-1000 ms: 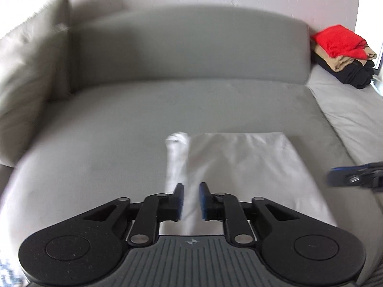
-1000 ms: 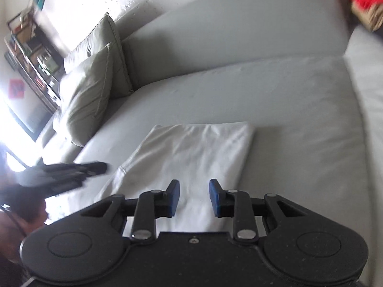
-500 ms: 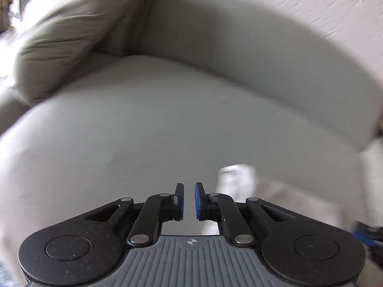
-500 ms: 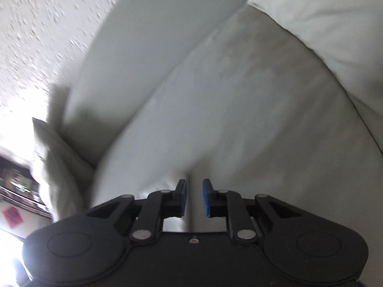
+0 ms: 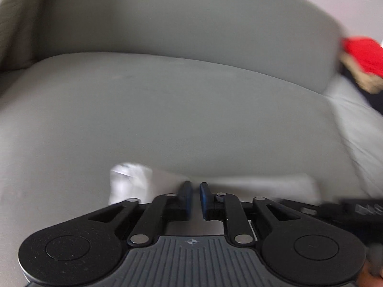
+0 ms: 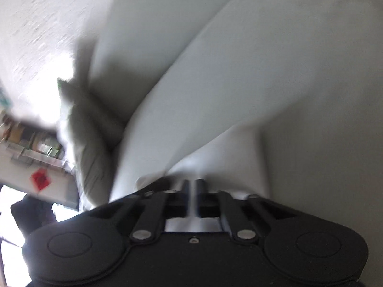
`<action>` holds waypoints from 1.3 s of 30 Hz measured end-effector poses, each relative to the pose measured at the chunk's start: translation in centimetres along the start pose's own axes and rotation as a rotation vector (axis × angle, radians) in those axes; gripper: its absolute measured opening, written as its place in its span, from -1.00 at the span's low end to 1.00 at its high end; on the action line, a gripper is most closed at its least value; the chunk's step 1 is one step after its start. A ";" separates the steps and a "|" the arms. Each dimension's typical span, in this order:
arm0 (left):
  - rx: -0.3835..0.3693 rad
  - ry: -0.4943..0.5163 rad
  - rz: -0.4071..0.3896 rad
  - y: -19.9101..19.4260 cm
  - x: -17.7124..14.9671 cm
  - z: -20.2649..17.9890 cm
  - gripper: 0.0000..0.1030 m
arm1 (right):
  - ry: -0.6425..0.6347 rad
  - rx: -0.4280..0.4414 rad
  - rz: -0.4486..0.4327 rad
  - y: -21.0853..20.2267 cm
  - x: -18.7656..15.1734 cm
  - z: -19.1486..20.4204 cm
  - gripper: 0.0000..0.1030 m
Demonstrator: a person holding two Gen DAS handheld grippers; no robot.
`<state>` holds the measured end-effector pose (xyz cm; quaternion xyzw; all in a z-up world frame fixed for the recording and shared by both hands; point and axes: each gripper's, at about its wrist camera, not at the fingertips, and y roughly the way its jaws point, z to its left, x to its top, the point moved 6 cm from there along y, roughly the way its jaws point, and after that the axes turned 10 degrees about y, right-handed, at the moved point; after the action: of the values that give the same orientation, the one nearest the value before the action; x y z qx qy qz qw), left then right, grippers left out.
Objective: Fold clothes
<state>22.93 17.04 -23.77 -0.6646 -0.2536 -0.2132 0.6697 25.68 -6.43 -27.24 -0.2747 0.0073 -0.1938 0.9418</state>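
A folded white garment (image 5: 261, 186) lies on the grey sofa seat (image 5: 167, 110), its near edge right at my fingers; it also shows in the right wrist view (image 6: 229, 157). My left gripper (image 5: 195, 197) has its blue pads nearly together over the garment's near edge, and whether cloth is pinched between them is hidden. My right gripper (image 6: 191, 191) is almost closed at the garment's near edge, with white cloth showing in the narrow gap. The right gripper also appears at the right edge of the left wrist view (image 5: 340, 209). Both views are blurred.
A stack of folded clothes, red on top (image 5: 363, 57), sits on the sofa at the far right. Grey cushions (image 6: 91, 148) lean at the sofa's left end. The sofa backrest (image 5: 182, 21) curves behind. Shelves (image 6: 28, 141) stand beyond the cushions.
Both grippers have dropped to the garment's near edge and narrowed their jaws. The left view has swung back toward the right, the red pile showing again.
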 end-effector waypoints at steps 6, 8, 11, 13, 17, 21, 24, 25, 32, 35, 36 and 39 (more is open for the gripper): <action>0.303 -0.166 0.007 -0.1 -0.7 6.8 -0.79 | 0.047 -0.066 -0.216 -2.2 2.9 -2.4 -1.00; 0.379 -0.202 0.010 -0.9 -1.2 8.6 -0.78 | 0.048 -0.096 -0.264 -3.0 3.2 -2.7 -1.00; 0.437 -0.251 -0.003 -3.6 -2.0 9.9 -0.81 | 0.047 -0.140 -0.324 -4.6 2.7 -2.5 -1.00; 0.443 -0.287 -0.019 -5.6 -2.4 10.5 -0.80 | 0.049 -0.165 -0.362 -5.7 1.9 -2.1 -0.90; 0.163 -0.247 -0.066 -8.7 -3.4 6.8 -0.77 | -0.005 -0.093 -0.296 -8.3 -0.3 -1.2 -0.60; 0.144 -0.015 -0.044 -8.7 -4.7 2.8 -0.64 | -0.173 -0.038 -0.155 -7.8 -4.7 1.0 -0.60; 0.209 0.134 -0.001 -8.2 -5.8 1.3 -0.51 | -0.349 -0.145 -0.072 -6.4 -7.9 1.1 -0.67; 0.242 0.138 0.020 -8.2 -6.2 1.8 -0.47 | -0.401 -0.171 -0.073 -6.8 -8.6 1.1 -0.70; 0.444 0.009 0.119 -13.5 -9.7 8.2 -0.58 | -0.578 -0.425 -0.117 -13.0 -11.4 0.0 -0.61; 0.355 -0.028 0.101 -15.5 -10.5 7.5 -0.58 | -0.607 -0.429 -0.148 -16.4 -13.1 0.2 -0.53; 0.320 -0.031 0.077 -16.6 -10.8 6.5 -0.58 | -0.608 -0.406 -0.159 -17.4 -13.7 0.3 -0.45; 0.244 -0.006 0.008 -18.8 -11.7 2.8 -0.37 | -0.632 -0.332 -0.196 -18.6 -15.1 1.3 -0.35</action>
<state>1.98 18.73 -16.37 -0.5799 -0.2771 -0.1760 0.7456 5.16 -14.59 -17.87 -0.4693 -0.2788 -0.1849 0.8172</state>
